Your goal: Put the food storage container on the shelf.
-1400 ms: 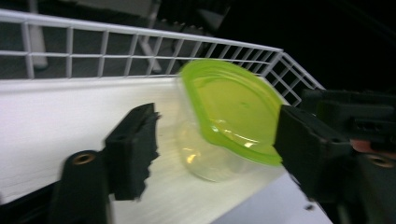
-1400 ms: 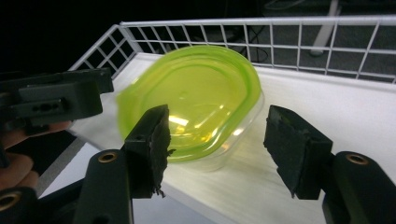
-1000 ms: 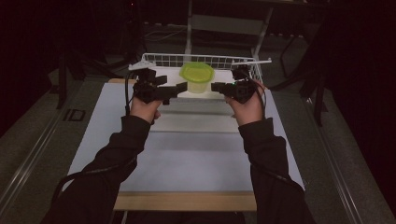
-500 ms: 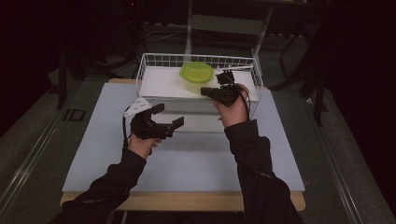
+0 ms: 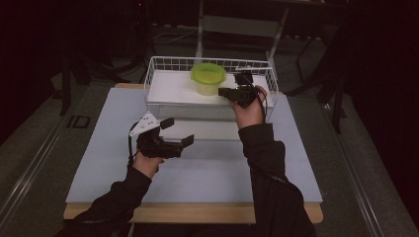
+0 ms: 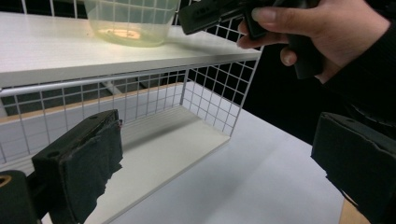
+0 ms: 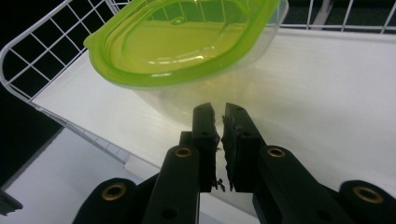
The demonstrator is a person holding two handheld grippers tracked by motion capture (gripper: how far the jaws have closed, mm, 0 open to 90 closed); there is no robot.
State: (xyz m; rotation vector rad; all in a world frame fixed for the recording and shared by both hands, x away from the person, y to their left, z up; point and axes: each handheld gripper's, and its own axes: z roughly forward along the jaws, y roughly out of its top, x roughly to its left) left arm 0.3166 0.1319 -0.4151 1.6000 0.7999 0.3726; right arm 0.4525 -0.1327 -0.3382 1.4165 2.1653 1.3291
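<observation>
A white wire rack [image 5: 157,66] stands at the twelve o'clock end of the pale worktop [image 5: 197,173]. Its upper shelf [image 5: 168,91] is a white board, and on it sits a plastic tub [image 5: 208,87] with a lime-green lid [image 5: 208,73]. A lower white board lies under the shelf inside the wire frame, seen in the left tool view, with nothing resting on the part that shows.

The tub has a clear, slightly cloudy wall that narrows toward its base, and the lid is a translucent green, rounded, with a raised rim and a shallow sunken middle. In the right tool view the lid [image 7: 187,42] sits on the tub's mouth and overhangs the wall a little. What is inside the tub cannot be told; only a yellowish tint shows through the wall in the left tool view [image 6: 128,21]. The tub stands toward the one o'clock part of the shelf, near the rear wire.

The right tool [image 5: 223,92] is held over the shelf at the tub's three o'clock side, its tips pointing at the tub wall. In its own view the right tool [image 7: 217,116] is nearly clenched, a thin slit between the pads and nothing gripped; its jaws have just been easing apart. The tips are just short of the tub.

The left tool [image 5: 177,132] hovers over the worktop at about seven o'clock from the rack, released, jaws wide apart and empty.
</observation>
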